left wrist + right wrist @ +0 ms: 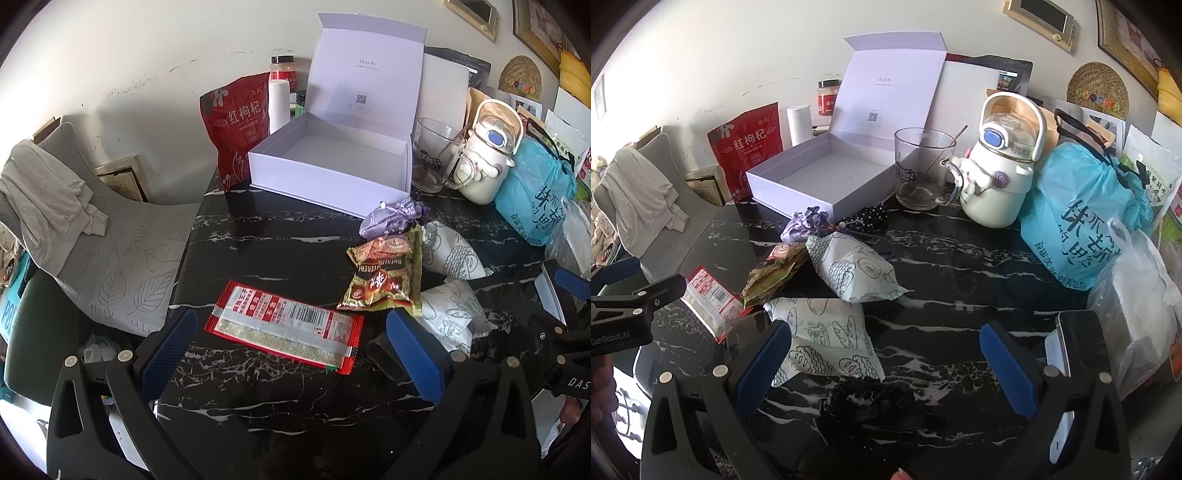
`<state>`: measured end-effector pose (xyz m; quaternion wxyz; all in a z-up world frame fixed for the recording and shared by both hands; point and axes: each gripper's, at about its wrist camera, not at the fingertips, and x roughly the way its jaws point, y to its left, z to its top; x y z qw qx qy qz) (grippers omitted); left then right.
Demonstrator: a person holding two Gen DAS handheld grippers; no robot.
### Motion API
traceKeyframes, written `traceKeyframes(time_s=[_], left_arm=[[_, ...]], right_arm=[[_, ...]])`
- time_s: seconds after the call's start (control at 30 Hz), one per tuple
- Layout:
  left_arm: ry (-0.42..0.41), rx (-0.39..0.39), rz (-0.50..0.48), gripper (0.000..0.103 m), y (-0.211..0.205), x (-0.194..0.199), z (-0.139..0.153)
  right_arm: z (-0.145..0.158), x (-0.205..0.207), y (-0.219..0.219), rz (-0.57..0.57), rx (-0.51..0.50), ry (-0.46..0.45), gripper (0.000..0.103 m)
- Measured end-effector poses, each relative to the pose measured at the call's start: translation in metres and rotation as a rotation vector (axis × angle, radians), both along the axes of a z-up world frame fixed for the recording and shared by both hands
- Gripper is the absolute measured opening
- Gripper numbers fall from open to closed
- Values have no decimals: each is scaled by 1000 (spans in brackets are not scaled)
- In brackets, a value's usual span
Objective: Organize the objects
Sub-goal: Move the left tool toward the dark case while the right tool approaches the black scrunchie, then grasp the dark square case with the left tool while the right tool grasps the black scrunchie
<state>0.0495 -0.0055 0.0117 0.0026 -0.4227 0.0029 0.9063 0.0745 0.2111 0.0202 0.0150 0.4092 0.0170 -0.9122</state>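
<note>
An open white box [325, 162] [812, 177] with its lid up stands at the back of the black marble table [266, 236] [960, 266]. A red and white snack packet [284, 325] [709, 299] lies flat between the fingers of my open left gripper [291, 343]. Beyond it lie a green-brown snack packet [384, 277] [775, 275] and a purple drawstring pouch [391, 218] [809, 227]. Two white patterned bread packets [849, 266] [820, 336] lie in front of my open right gripper [886, 354]; its left finger overlaps the nearer one. Nothing is held.
A glass mug [923, 170], a white cartoon bottle [1001, 170], a blue bag [1082, 218], a white plastic bag [1137, 314] and a phone [1071, 343] crowd the right side. A red goji bag [236, 125] leans at the wall. A draped chair [110, 251] stands left. A black item [871, 406] lies near.
</note>
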Motion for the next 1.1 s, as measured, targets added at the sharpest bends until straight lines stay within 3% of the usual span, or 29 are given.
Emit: traceKeyframes(time_s=[0.7, 1.1], left_arm=[[-16, 55, -27, 102, 1, 23, -33], [-42, 142, -102, 102, 6, 21, -49]], right_arm=[[-27, 13, -6, 68, -59, -67, 102], [-54, 13, 13, 46, -115, -139, 102]])
